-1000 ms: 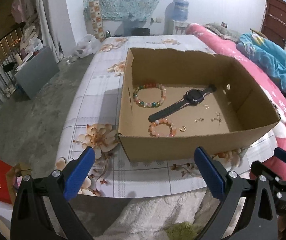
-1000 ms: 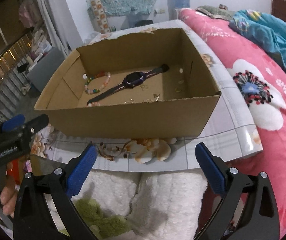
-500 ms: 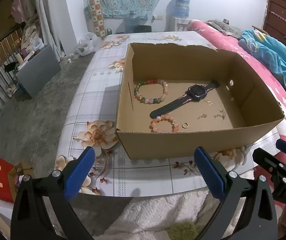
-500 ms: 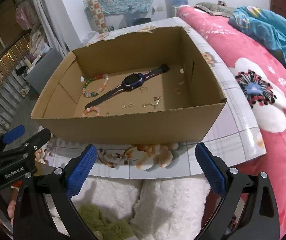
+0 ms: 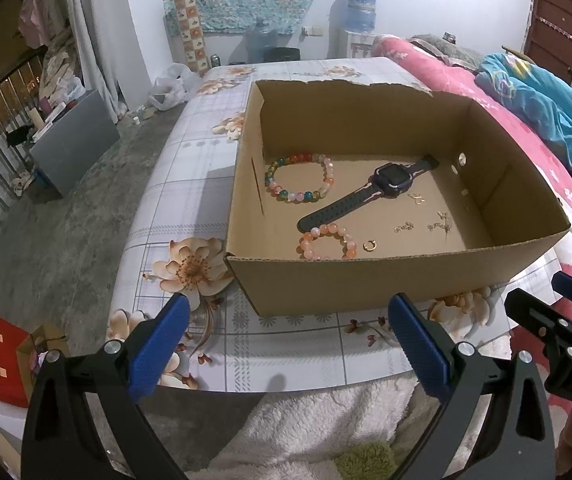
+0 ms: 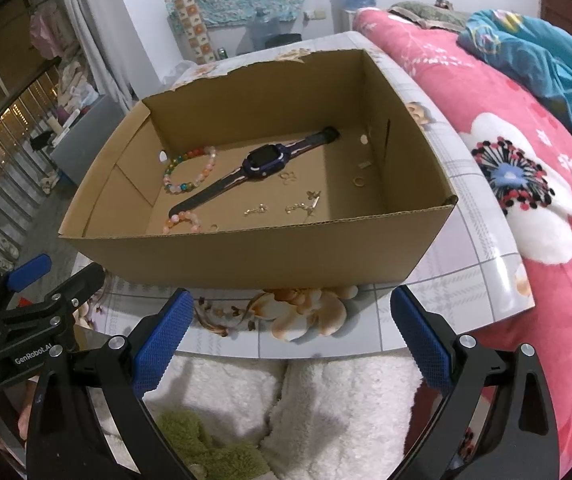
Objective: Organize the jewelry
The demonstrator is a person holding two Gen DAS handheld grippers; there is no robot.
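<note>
Evidently the jewelry is all gathered in one place: a cardboard box (image 5: 386, 280) sits on the flowered bench (image 5: 190, 184), open at the top, so its floor can be reached from above. Inside lie a multicoloured bead bracelet (image 5: 300, 176) near the left wall, a dark watch (image 5: 370, 192) slanting across the middle, a pink bead bracelet (image 5: 328, 242) by the near wall with a small gold ring (image 5: 370, 245) just beside it, and some tiny gold pieces (image 5: 422, 222) scattered to the right. Whether that is sorted or waiting to be sorted, I cannot tell. Both tongs hang short of the box, over the bench edge. The left tongs (image 5: 290, 334) gape wide and grip nothing; the right tongs (image 6: 292, 328) likewise, touching nothing.
</note>
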